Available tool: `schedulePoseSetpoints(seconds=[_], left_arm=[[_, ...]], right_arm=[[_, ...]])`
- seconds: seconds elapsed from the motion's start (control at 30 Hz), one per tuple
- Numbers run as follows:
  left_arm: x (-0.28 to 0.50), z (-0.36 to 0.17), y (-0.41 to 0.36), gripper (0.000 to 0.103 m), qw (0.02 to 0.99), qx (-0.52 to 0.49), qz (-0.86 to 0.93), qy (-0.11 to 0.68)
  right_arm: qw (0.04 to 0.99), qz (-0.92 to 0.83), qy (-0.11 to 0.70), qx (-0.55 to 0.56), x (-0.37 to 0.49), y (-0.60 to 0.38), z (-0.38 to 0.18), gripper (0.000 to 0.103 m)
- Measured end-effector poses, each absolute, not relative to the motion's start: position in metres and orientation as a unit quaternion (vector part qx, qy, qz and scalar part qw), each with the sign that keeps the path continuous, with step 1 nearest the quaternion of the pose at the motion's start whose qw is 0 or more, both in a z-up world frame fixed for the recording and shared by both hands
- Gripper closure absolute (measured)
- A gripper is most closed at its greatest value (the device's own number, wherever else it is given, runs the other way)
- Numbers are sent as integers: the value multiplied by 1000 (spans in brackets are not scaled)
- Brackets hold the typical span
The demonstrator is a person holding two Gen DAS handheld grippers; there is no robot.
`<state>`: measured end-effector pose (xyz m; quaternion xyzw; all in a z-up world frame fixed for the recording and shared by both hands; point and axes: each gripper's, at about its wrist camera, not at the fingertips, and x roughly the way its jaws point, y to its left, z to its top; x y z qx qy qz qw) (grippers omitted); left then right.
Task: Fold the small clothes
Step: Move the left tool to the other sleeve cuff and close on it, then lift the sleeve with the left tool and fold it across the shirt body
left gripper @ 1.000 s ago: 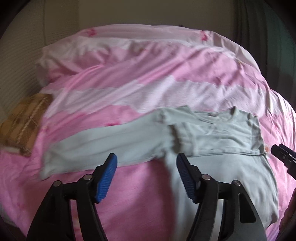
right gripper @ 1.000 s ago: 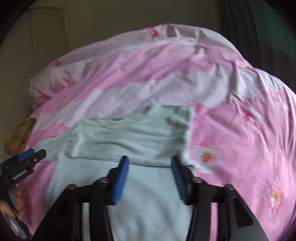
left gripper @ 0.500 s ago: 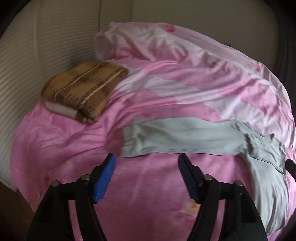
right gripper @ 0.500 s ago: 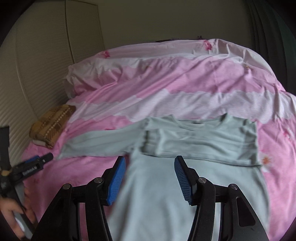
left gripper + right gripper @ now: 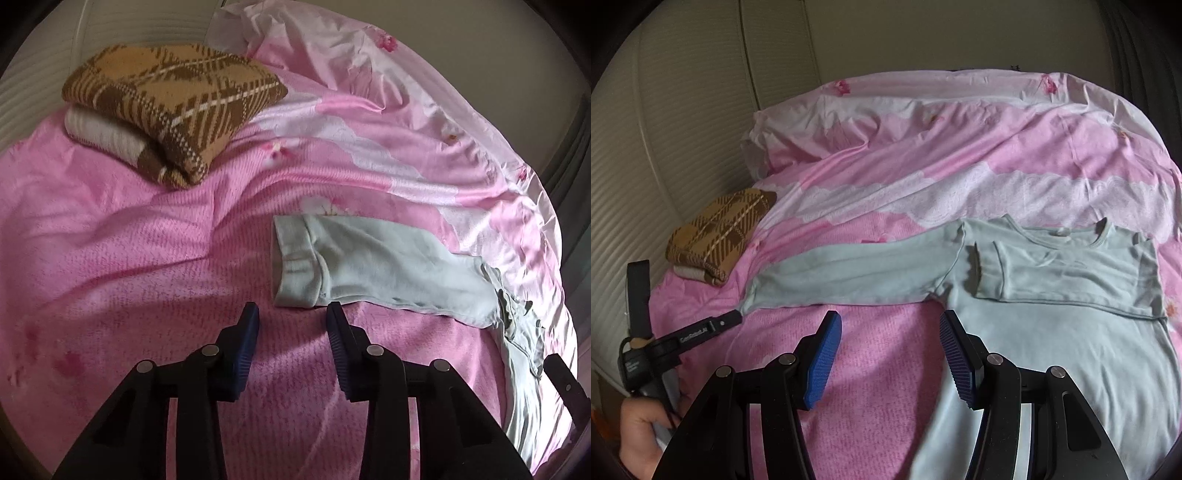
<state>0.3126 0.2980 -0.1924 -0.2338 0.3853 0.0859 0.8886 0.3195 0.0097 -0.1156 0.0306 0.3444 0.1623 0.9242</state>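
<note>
Two tools stand open and empty: the left tool [image 5: 291, 317] sits just short of the outstretched sleeve cuff [image 5: 295, 269] of the pale shirt [image 5: 1052, 302], spread flat on the bed [image 5: 879, 354], presumably to fold that sleeve inward, while the right tool [image 5: 890, 332] hovers near the armpit.

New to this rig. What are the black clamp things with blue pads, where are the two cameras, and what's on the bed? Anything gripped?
No robot here: a person holds one handheld gripper in each hand. Each carries a fisheye camera looking forward along its two blue-padded jaws. The left gripper appears at the bottom of its own view; the right gripper likewise, and its view also catches the left gripper at the side. On the pink bedspread lies a pale green long-sleeved shirt, one sleeve already folded across the chest, the other sleeve stretched out flat. A folded brown plaid blanket sits further back. Both pairs of jaws stand open, holding nothing; the left is just short of the sleeve cuff.
</note>
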Motion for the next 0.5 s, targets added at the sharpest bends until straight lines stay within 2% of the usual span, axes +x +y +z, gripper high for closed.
schedulePoseSetpoints(seconds=[0.4,0.5], left_arm=[[333,-210,311,67,872,-313,64,371],[333,-211,314,71,868,-330,67,365]], right_arm=[[925,143,351,34,330,1,-124,47],[926,136,350,36,331,-5,-124,47]])
